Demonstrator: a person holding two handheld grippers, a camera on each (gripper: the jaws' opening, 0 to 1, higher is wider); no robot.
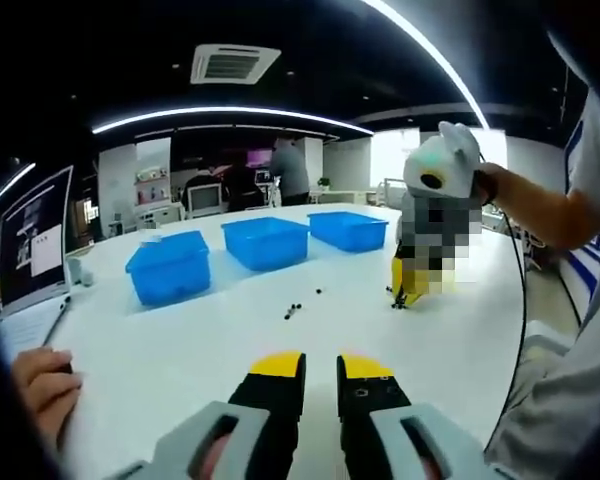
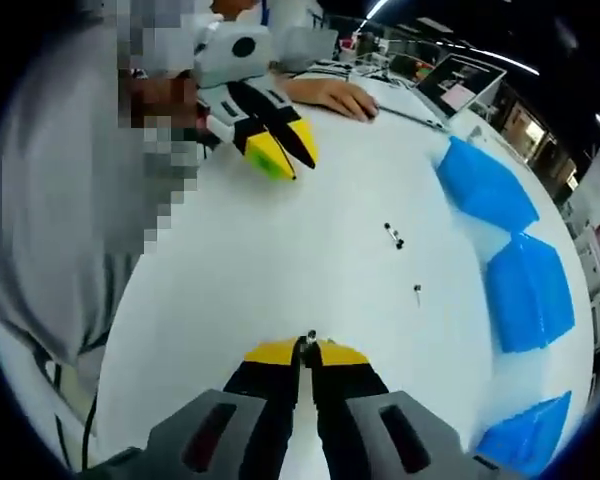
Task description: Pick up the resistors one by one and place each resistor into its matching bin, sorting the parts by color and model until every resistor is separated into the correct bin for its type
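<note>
Right tool (image 2: 308,347) pinches what seems a resistor (image 2: 311,337) at its tips; left tool (image 1: 321,366) spread.

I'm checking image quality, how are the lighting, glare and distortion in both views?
Left gripper view: dark room, bright ceiling light strips, fisheye bends the table edge. Right gripper view: evenly lit, table washed white; blue bins curve with the lens; tiny resistors look soft.

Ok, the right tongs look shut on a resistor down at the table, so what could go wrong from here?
1. The resistor sits only at the very tips of the right tongs, so it may slip on the way to the blue bins.
2. The three bins look alike, so it could land in the wrong one.
3. The loose resistors lie along the way and could get knocked.
</note>
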